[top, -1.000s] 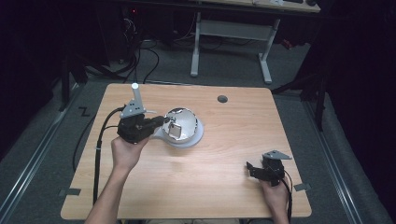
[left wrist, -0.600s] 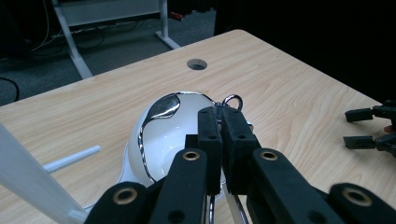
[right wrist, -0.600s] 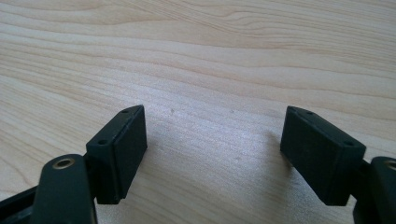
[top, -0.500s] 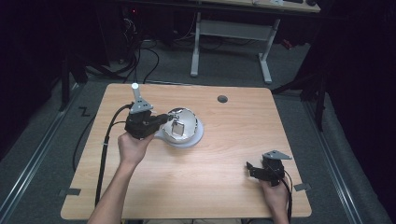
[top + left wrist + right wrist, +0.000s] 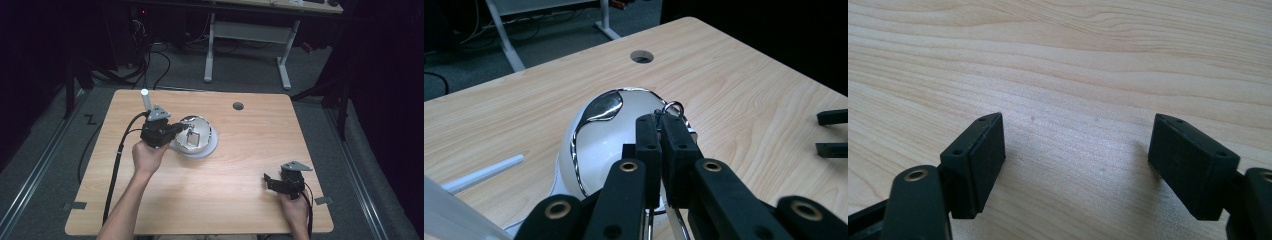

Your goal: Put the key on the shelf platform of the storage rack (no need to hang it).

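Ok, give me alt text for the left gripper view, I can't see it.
The left gripper, jaws shut, pinches a thin metal wire piece ending in a small ring, above a white dome-shaped object with chrome trim. It rests on a light wooden table with a round cable hole; a white rod lies at left.

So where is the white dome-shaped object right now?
In the high view the white dome-shaped object sits on the table, left of centre, below and left of the round cable hole. The left tool reaches over it from the left.
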### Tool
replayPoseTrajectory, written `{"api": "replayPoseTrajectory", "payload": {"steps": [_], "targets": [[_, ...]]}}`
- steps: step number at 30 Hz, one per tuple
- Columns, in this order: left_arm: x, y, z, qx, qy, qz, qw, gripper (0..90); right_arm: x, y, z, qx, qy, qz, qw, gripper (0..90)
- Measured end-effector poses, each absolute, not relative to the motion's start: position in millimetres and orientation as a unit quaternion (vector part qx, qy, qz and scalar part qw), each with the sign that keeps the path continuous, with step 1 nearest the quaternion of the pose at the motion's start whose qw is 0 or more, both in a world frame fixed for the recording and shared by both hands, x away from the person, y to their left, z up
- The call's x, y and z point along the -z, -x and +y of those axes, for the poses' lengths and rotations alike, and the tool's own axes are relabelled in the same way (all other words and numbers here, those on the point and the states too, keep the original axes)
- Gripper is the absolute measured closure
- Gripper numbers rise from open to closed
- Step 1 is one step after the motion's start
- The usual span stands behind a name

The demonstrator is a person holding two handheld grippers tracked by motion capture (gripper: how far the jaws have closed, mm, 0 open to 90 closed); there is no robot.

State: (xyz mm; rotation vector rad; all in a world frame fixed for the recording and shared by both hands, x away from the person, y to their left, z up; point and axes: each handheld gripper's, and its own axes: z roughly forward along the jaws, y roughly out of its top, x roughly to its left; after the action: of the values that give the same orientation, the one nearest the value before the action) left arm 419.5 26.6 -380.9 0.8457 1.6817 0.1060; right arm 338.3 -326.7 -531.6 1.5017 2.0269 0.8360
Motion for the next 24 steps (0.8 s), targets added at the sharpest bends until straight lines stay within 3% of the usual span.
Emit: {"api": "replayPoseTrajectory", "payload": {"steps": [24], "targets": [[417.3, -443.4, 1.0, -0.07, -0.375, 0.733, 0.563, 86.9, 531.6, -338.1, -326.6, -0.306, -0.548, 0.741, 0.239, 23.1]]}}
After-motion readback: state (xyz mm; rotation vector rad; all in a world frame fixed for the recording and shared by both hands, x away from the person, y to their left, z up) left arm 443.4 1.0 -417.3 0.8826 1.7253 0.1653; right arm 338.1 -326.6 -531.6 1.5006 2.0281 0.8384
